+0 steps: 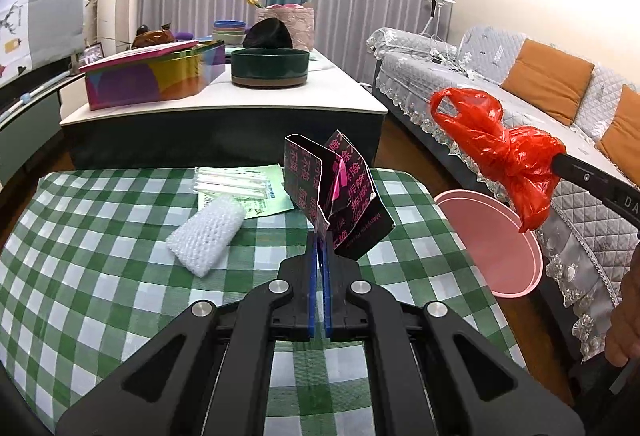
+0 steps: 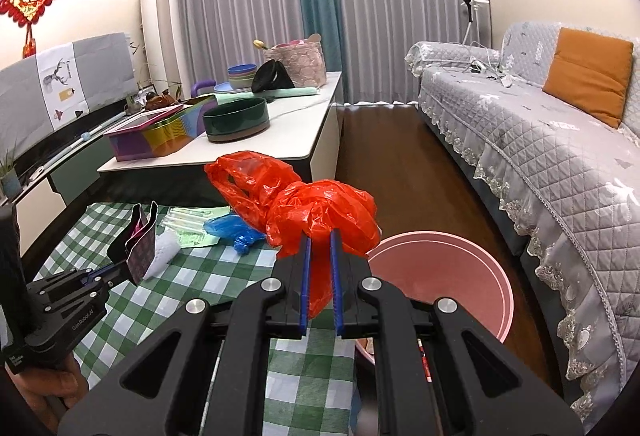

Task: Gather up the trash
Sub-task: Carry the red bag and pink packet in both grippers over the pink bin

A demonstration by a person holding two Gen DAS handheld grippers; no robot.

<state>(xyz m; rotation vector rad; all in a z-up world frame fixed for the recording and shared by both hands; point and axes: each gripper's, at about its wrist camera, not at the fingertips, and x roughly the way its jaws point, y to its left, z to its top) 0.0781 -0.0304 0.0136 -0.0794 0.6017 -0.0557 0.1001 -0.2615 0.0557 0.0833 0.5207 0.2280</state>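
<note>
While both grippers are loaded, nothing has been dropped yet. The left gripper [image 1: 320,236] is clamped fully shut on the lower edge of a black carton [image 1: 334,191] with pink print, held up over the checked cloth [image 1: 100,296]. The right gripper [image 2: 320,236] is nearly closed on a red bag [image 2: 316,211], bunched plastic filling the gap between the pads; it is held near the table's right edge, just short of the pink bin [image 2: 448,276], which stands on the floor beside the table. The carton is judged light and thin, already creased and splayed open, so it can buckle or pivot in an edge pinch; a grip across a folded seam would hold better. The bag is judged very light, soft and slippery; it is best taken at the knotted bulk, not a loose handle, and it may cling to the pads on release. Left on the cloth: a white foam net [image 1: 206,236], a straw pack [image 1: 232,181] on a green leaflet [image 1: 272,205], and a blue bag [image 2: 234,230]. The blue bag is hidden behind the carton in the left view. The bin's interior is mostly hidden by the right gripper, so its contents cannot be told. The carton print is not readable. The table's near edge is cut off in both views.
</note>
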